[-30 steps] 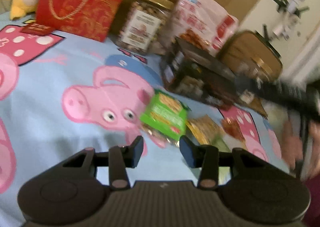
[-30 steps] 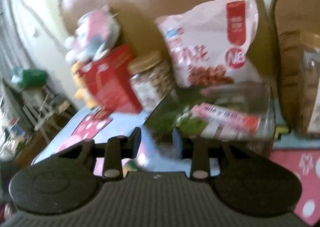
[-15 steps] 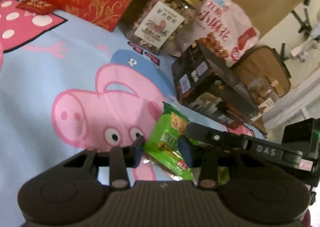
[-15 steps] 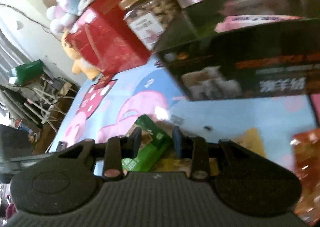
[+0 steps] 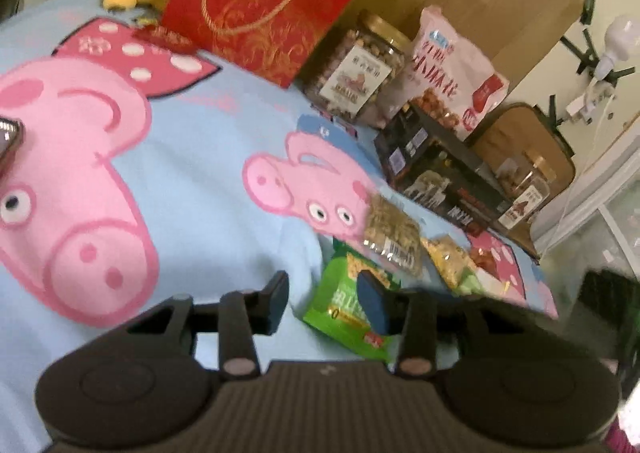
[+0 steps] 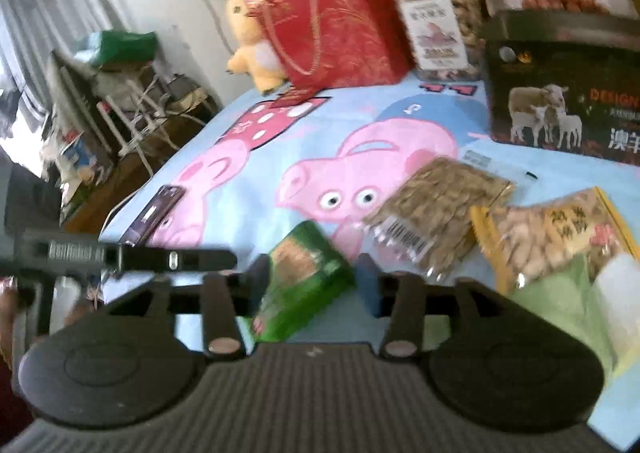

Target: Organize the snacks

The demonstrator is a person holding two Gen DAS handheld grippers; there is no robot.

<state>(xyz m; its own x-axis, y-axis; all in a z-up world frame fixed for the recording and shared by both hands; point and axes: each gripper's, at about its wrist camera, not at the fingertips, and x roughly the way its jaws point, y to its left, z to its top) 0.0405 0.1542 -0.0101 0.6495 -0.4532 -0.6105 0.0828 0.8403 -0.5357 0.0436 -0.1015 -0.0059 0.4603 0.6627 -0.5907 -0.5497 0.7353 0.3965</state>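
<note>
Ahead of the left gripper (image 5: 323, 298), its jaws opening and empty, the green snack packet (image 5: 349, 313) lay on the pig-print sheet (image 5: 192, 181), its edge behind the right-hand finger, the seed packet (image 5: 394, 237) just beyond.

From the right wrist camera, the right gripper (image 6: 314, 279) had its jaws opening around that green snack packet (image 6: 302, 285), the pads not visibly pressing. Closing might only pinch a corner, since the packet lay askew, and it could slip free.

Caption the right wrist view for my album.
Right gripper, jaws opening, around a green snack packet on a cartoon-pig sheet.
</note>
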